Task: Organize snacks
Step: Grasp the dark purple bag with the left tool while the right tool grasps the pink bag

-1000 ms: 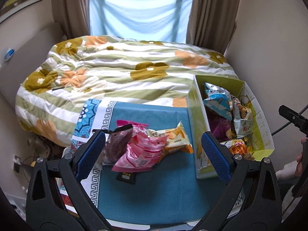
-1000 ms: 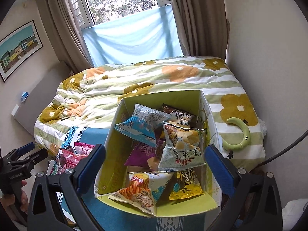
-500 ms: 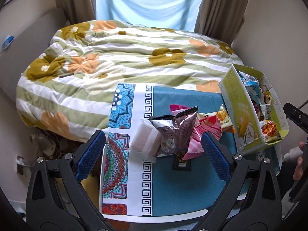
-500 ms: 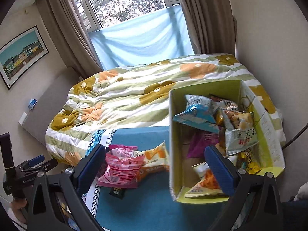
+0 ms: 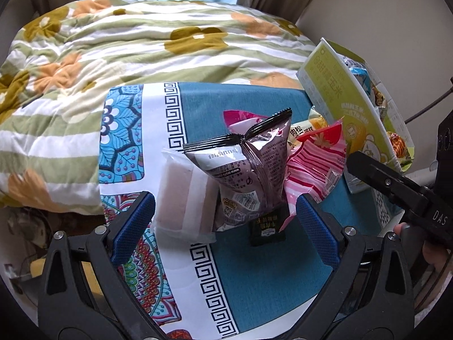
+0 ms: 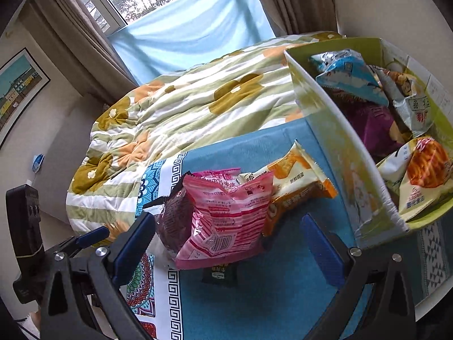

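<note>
Left tongs (image 5: 225,225): blue-padded fingers spread wide apart, gripping nothing, hovering low over the blue patterned tablecloth (image 5: 263,280).
Right tongs (image 6: 228,239): fingers likewise apart and empty, facing the same pile from its other side.
Brown glossy foil snack bag (image 5: 249,175): stands upright just ahead of the left tongs, between their fingertips.
Pale translucent wrapped packet (image 5: 181,195): lies beside the brown bag, just ahead of the left tongs' left finger.
Pink striped plastic snack bag (image 6: 226,218): sits between the right tongs' fingertips, leaning against the brown bag.
Small black sachet (image 6: 219,274): lies flat under the pink bag, nearest the right tongs.
Orange and white snack packet (image 6: 294,182): lies beyond the pink bag.
Green cardboard box (image 6: 337,153): ahead and right of the right tongs, filled with snack bags.
Floral striped quilt (image 5: 127,45): beyond the tablecloth.
</note>
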